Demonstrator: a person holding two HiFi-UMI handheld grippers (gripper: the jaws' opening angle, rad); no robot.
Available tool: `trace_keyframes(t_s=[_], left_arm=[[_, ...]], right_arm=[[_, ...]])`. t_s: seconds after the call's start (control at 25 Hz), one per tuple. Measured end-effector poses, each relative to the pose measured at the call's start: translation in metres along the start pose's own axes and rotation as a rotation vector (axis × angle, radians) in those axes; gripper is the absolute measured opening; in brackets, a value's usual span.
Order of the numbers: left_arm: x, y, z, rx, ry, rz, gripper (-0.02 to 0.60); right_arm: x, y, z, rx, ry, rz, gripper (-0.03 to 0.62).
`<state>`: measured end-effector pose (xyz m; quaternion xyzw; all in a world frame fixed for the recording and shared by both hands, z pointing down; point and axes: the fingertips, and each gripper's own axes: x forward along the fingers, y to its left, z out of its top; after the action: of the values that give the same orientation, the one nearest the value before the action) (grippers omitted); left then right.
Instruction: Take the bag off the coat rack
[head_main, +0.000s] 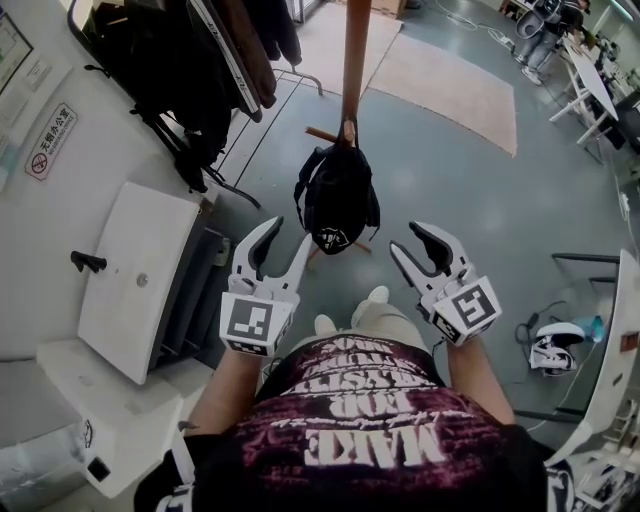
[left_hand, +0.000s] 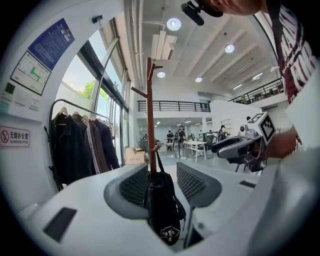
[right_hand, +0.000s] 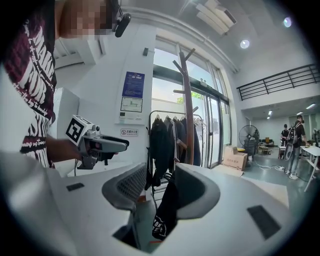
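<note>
While the bag (head_main: 337, 200) is hanging on the coat rack (head_main: 353, 60), the left gripper (head_main: 292, 232) and right gripper (head_main: 405, 240) are hovering near it, jaws spread wide, holding nothing. Pulling sideways rather than lifting is risking a snagged strap (left_hand: 159, 162) and a tipping rack.

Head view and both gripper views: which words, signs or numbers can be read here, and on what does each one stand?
"无烟办公室", beside a no-smoking symbol: on the white wall sign; the small line under it is too small to read.
"MAKE": on the person's T-shirt; its other lines are too distorted to read.
Blue poster: print too small to read.
Bag: a white emblem, not readable.
</note>
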<state>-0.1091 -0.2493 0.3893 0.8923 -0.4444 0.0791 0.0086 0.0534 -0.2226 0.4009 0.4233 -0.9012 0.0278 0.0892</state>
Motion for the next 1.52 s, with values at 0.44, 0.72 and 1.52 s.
trace_keyframes(t_s=[0.44,0.72,1.52], left_arm=[[0.027,0.004,0.005,-0.003,0.005,0.029,0.181],[0.057,0.013,0.011,-0.010,0.001,0.049,0.181],[0.129,0.038,-0.020,-0.042,0.063,0.058,0.181]], right_arm=[[0.017,-0.033,0.001,0.012,-0.022,0.029,0.175],[0.038,-0.061,0.004,0.011,-0.018,0.061,0.173],[0.112,-0.107,-0.017,0.025,0.045,0.166,0.172]])
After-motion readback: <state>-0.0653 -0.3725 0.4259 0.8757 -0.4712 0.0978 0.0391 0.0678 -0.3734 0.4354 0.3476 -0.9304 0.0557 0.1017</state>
